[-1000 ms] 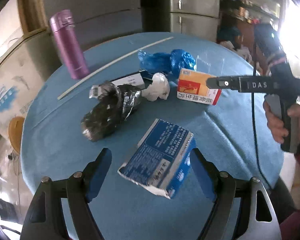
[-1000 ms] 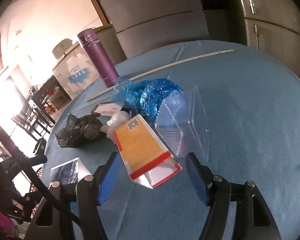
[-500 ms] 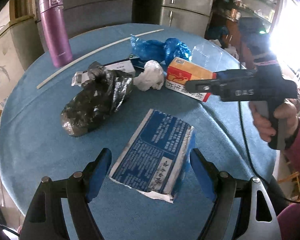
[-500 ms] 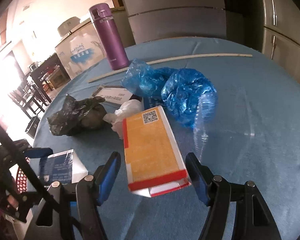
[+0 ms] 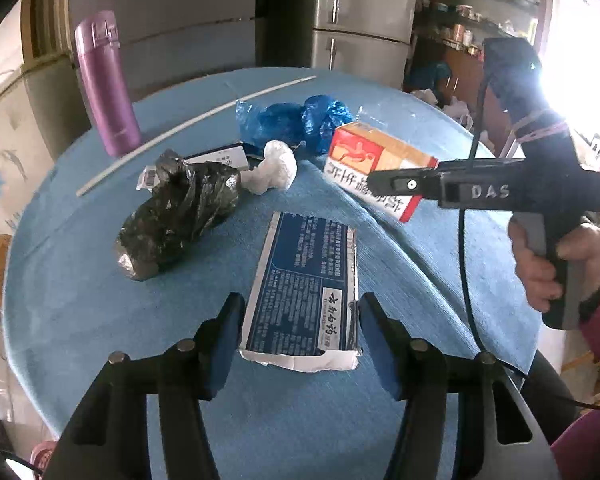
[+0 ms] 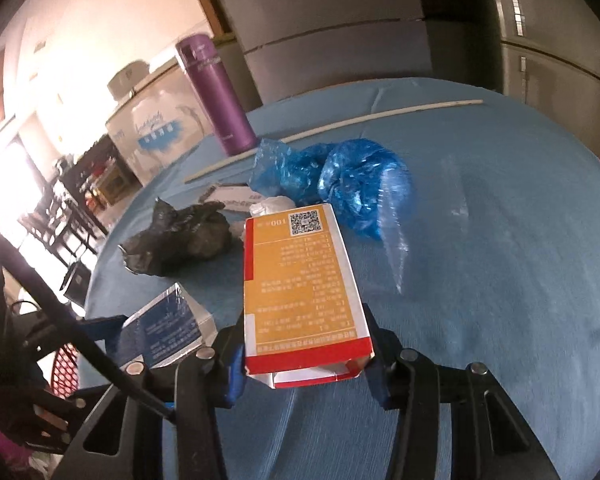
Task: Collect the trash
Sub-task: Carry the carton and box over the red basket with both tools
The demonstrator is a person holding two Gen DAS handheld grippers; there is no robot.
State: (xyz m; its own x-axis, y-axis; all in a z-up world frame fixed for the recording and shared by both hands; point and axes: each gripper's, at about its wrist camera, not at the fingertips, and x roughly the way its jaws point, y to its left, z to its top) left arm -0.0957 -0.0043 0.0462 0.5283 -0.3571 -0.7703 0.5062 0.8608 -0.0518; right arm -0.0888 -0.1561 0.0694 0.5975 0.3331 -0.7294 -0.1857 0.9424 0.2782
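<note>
A blue carton (image 5: pixel 306 284) lies flat on the round blue table (image 5: pixel 80 312); its near end sits between the fingers of my left gripper (image 5: pixel 300 340), which touch or nearly touch its sides. It shows at the left in the right wrist view (image 6: pixel 168 326). My right gripper (image 6: pixel 306 354) has its blue pads against both sides of an orange and red box (image 6: pixel 300 284), also seen in the left wrist view (image 5: pixel 374 170). A black crumpled bag (image 5: pixel 176 216), a white wad (image 5: pixel 274 170) and blue plastic bags (image 5: pixel 296 122) lie behind.
A purple flask (image 5: pixel 106 84) stands at the table's far left, with a long white stick (image 5: pixel 188 126) beside it. A clear plastic piece (image 6: pixel 396 236) lies right of the blue bags. A fridge (image 5: pixel 360 36) and shelves stand beyond the table.
Both grippers have moved forward and narrowed. The left fingers have closed in around the blue carton's near end. The right fingers have closed onto the orange box.
</note>
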